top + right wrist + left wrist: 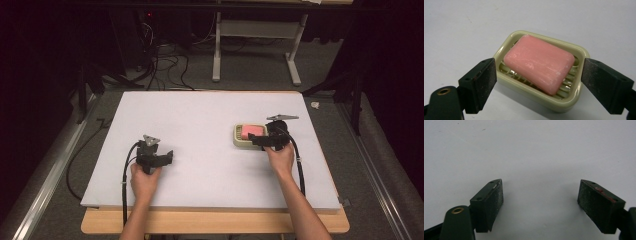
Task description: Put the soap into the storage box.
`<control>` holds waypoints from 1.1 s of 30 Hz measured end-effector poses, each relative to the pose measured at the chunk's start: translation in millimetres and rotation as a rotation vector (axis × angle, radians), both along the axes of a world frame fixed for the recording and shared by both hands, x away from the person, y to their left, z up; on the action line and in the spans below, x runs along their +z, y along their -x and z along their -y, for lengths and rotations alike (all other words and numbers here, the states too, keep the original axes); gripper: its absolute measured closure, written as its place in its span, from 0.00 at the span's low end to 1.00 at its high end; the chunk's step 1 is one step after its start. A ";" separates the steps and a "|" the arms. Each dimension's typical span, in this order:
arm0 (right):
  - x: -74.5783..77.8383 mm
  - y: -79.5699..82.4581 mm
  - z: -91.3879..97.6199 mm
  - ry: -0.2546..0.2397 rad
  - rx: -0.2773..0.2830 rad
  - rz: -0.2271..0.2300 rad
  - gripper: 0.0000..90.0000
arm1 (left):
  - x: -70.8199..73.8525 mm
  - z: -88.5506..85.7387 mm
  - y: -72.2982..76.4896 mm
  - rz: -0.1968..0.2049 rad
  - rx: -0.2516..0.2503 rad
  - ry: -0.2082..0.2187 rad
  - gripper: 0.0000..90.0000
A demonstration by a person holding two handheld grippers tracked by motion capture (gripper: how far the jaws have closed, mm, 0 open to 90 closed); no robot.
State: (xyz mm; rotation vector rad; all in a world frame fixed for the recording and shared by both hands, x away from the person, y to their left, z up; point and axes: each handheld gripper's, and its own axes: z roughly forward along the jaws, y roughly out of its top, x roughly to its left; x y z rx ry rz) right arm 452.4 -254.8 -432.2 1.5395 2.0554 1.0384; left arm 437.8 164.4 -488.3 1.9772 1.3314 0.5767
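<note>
A pink bar of soap (pixel 539 62) lies in a pale green slotted soap dish (pixel 506 45) on the white table top. From above, the dish (pixel 240 138) with the soap (pixel 252 130) sits right of the table's middle. My right gripper (pixel 263 139) hovers at the dish's near side, open, its jaws standing wide on either side of the dish without touching it; its fingertips (pixel 484 80) are black and padded. My left gripper (pixel 159 159) is at the near left of the table, open over bare surface, nothing between its pads (pixel 494 200).
The white board (pixel 200 125) rests on a wooden table (pixel 215 222) whose edge shows at the front. Beyond the far edge stand a white frame's legs (pixel 217 50) and loose cables (pixel 165 60) on the floor. A small pale object (pixel 315 105) lies off the board's far right corner.
</note>
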 end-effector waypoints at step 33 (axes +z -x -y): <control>16.0 24.3 31.2 -0.029 -0.035 0.073 0.17 | 0.1 -0.1 0.1 0.000 0.000 -0.001 0.24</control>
